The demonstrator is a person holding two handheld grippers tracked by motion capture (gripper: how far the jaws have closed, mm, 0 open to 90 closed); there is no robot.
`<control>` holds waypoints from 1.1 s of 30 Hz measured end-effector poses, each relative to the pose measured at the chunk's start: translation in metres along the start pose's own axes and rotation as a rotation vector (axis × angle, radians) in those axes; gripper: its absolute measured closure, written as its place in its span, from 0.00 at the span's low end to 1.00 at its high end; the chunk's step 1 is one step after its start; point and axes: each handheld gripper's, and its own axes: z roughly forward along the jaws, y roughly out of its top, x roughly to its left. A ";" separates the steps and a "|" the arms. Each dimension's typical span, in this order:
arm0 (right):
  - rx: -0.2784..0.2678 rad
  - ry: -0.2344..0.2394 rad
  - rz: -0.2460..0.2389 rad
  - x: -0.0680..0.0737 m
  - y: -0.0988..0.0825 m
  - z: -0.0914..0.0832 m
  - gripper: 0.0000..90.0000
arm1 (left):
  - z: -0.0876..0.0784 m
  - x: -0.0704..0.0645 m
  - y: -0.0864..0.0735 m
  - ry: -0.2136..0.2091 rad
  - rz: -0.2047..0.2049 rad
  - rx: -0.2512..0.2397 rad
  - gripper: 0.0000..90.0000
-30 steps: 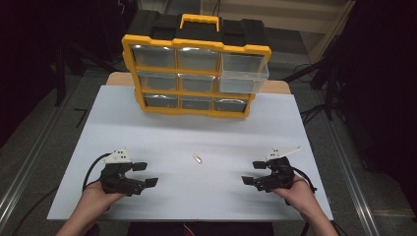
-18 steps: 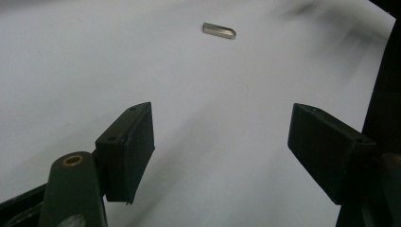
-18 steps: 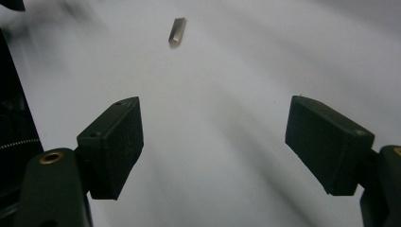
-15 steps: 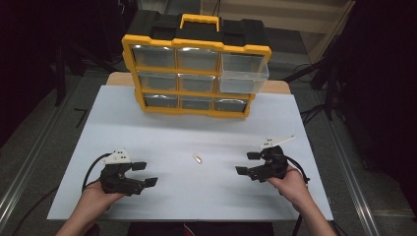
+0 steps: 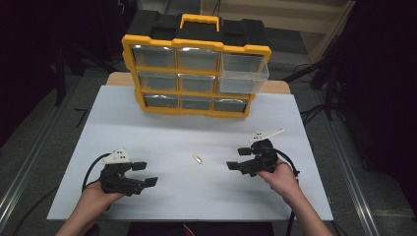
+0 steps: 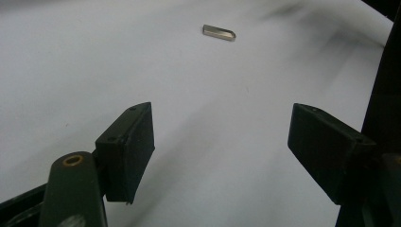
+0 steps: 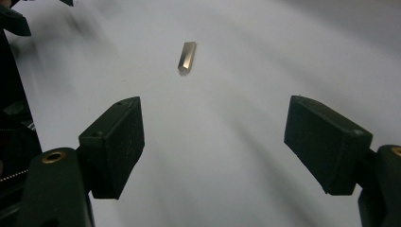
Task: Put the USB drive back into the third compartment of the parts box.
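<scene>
High view: metal piece (image 5: 197, 159) between hand-held grippers.

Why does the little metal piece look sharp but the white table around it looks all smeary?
In the right gripper view, the metal piece looks fairly crisp while the white table shows streaky motion blur; in the left gripper view the far corner smears too; in the high view, glare whitens the organizer drawers and the room beyond is dark.

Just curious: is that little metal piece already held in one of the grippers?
No, the metal piece lies bare on the white table, apart from both.
</scene>
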 end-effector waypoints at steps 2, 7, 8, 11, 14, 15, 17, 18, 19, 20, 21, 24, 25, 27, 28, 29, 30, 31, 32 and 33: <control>-0.001 0.001 -0.004 0.001 0.003 0.002 0.21 | 0.001 0.000 -0.001 0.002 -0.002 0.006 0.28; -0.001 0.004 -0.011 0.003 0.010 0.006 0.21 | 0.000 0.001 -0.001 -0.003 -0.005 -0.002 0.28; 0.001 0.002 -0.007 0.003 0.011 0.007 0.21 | 0.000 0.001 -0.001 -0.004 -0.006 -0.005 0.28; 0.000 0.006 -0.015 0.004 0.014 0.008 0.22 | 0.001 0.000 -0.001 0.022 0.002 -0.002 0.27; -0.002 0.004 -0.014 0.004 0.016 0.010 0.22 | 0.001 0.000 -0.001 0.032 0.003 -0.001 0.27; -0.002 0.004 -0.013 0.005 0.018 0.011 0.22 | 0.001 0.000 0.000 0.032 0.000 0.001 0.27; -0.003 0.006 -0.010 0.005 0.020 0.012 0.22 | 0.001 0.001 0.000 0.034 -0.002 -0.001 0.27; -0.003 0.006 -0.010 0.005 0.020 0.012 0.22 | 0.001 0.001 0.000 0.035 -0.003 0.001 0.27; -0.003 0.006 -0.008 0.006 0.023 0.014 0.22 | 0.002 0.000 0.000 0.040 -0.005 -0.001 0.27; -0.003 0.006 -0.008 0.006 0.023 0.014 0.22 | 0.002 0.000 0.000 0.040 -0.005 -0.001 0.27; -0.004 0.008 -0.009 0.007 0.026 0.016 0.22 | 0.001 0.001 0.000 0.034 -0.002 -0.002 0.26; -0.001 0.009 -0.010 0.008 0.028 0.019 0.22 | 0.001 0.001 0.000 0.031 -0.004 -0.011 0.25; 0.002 0.009 -0.014 0.009 0.031 0.021 0.22 | 0.001 0.001 -0.001 0.030 -0.005 -0.008 0.25; 0.002 0.011 -0.017 0.010 0.032 0.022 0.22 | 0.001 0.001 0.000 0.030 -0.005 -0.005 0.25; 0.005 0.012 -0.020 0.010 0.035 0.024 0.22 | 0.001 0.001 0.000 0.031 -0.008 -0.004 0.25; 0.003 0.014 -0.021 0.011 0.036 0.026 0.22 | 0.001 0.002 0.000 0.032 -0.009 -0.007 0.25; 0.006 0.016 -0.020 0.011 0.037 0.027 0.22 | 0.001 0.002 0.000 0.033 -0.012 -0.008 0.25; 0.006 0.016 -0.020 0.011 0.037 0.027 0.22 | 0.001 0.002 0.000 0.030 -0.014 -0.008 0.25; 0.008 0.020 -0.025 0.012 0.039 0.029 0.22 | 0.001 0.002 0.000 0.031 -0.015 -0.007 0.25; 0.009 0.020 -0.024 0.013 0.041 0.030 0.22 | 0.001 0.002 0.000 0.032 -0.016 -0.008 0.25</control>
